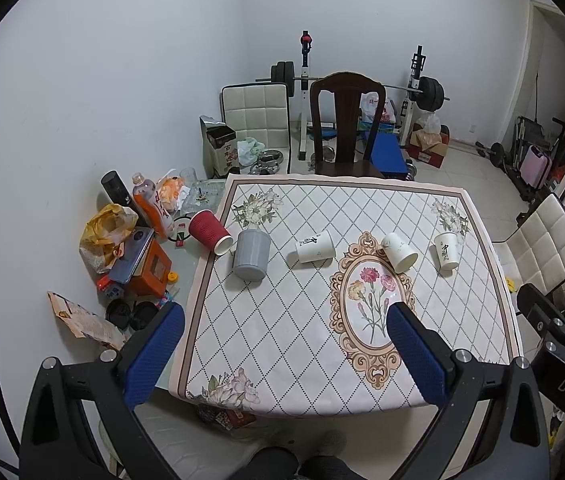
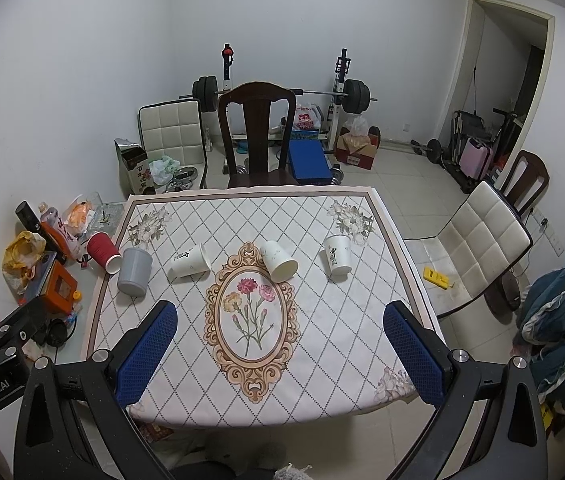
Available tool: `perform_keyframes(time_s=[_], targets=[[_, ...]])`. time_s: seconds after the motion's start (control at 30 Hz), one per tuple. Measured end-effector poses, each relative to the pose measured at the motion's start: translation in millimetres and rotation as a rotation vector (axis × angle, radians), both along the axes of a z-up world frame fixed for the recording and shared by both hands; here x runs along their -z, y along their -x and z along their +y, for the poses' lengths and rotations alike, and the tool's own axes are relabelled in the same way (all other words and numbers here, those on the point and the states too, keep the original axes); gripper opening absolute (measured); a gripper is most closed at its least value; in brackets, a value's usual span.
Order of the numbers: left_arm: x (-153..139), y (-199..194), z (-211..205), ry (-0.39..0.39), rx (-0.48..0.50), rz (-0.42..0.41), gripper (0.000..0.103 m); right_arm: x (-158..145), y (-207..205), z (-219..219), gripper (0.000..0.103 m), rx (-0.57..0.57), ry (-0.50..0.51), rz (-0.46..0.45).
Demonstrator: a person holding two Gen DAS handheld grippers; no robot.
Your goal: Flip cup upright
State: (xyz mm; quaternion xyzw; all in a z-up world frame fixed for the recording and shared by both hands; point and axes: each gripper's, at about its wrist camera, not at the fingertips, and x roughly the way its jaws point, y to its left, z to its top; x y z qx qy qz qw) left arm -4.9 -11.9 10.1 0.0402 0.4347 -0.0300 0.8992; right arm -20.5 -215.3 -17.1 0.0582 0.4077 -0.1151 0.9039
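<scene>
Several cups sit in a row across the patterned tablecloth (image 1: 282,340). A red ribbed cup (image 1: 209,232) lies on its side at the left edge. A grey cup (image 1: 251,255) stands upside down beside it. A white cup (image 1: 314,247) lies on its side, and another white cup (image 1: 400,253) lies tilted by the floral oval. A white cup (image 1: 447,251) at the right stands upside down. The same row shows in the right wrist view: red cup (image 2: 103,252), grey cup (image 2: 134,271), white cups (image 2: 189,262), (image 2: 279,261), (image 2: 338,254). My left gripper (image 1: 284,316) and right gripper (image 2: 280,314) are open and empty, near the table's front edge.
Clutter of bottles (image 1: 153,205), bags and an orange box (image 1: 150,268) lies on the glass table left of the cloth. A dark wooden chair (image 1: 346,120) stands behind the table. A white padded chair (image 2: 478,248) stands at the right. Weight bench and barbell stand by the back wall.
</scene>
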Motion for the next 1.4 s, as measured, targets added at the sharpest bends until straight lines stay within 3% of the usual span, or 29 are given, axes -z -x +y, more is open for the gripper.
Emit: perform_keyframes(time_s=[1.4], targets=[[-0.6, 0.2, 2.4, 0.002, -0.008, 0.007, 0.103, -4.3, -2.4, 0.9, 0.103, -0.006, -0.001, -0.003]])
